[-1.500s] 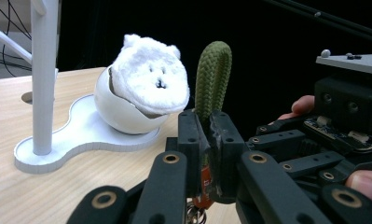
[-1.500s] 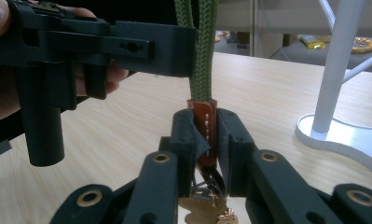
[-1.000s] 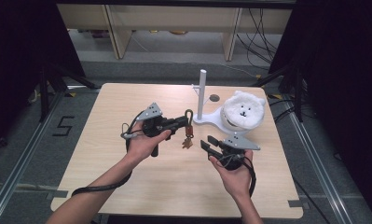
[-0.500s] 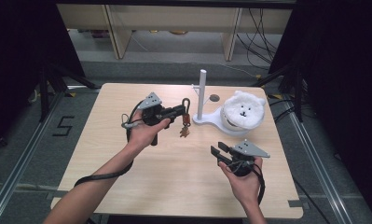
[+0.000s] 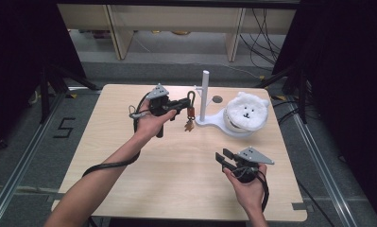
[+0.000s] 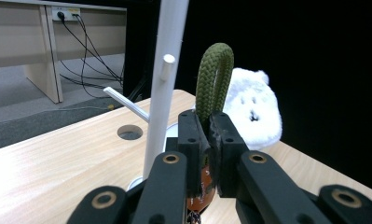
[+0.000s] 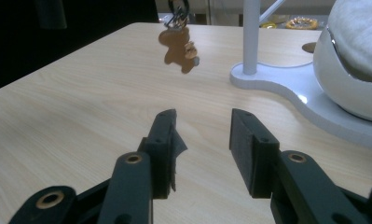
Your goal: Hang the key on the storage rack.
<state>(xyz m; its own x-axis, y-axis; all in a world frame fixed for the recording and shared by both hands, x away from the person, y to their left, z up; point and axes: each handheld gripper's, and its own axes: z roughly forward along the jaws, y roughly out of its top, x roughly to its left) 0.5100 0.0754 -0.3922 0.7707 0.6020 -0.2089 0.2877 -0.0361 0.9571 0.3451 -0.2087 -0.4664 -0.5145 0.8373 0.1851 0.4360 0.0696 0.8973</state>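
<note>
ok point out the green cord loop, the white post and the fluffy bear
green cord loop [image 6: 215,77], left gripper view, top of the arch
white post [image 5: 205,94], high view, mid shaft
fluffy bear [image 5: 246,113], high view, its face

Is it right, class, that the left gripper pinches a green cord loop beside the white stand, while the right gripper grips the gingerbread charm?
No. In the right gripper view the right gripper is open and empty; the gingerbread charm hangs apart from it. The rest holds.

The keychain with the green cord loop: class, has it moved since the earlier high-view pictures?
Yes. Held in the left gripper, the keychain has travelled toward the white peg stand, away from the person, and now hangs just beside its post.
</note>
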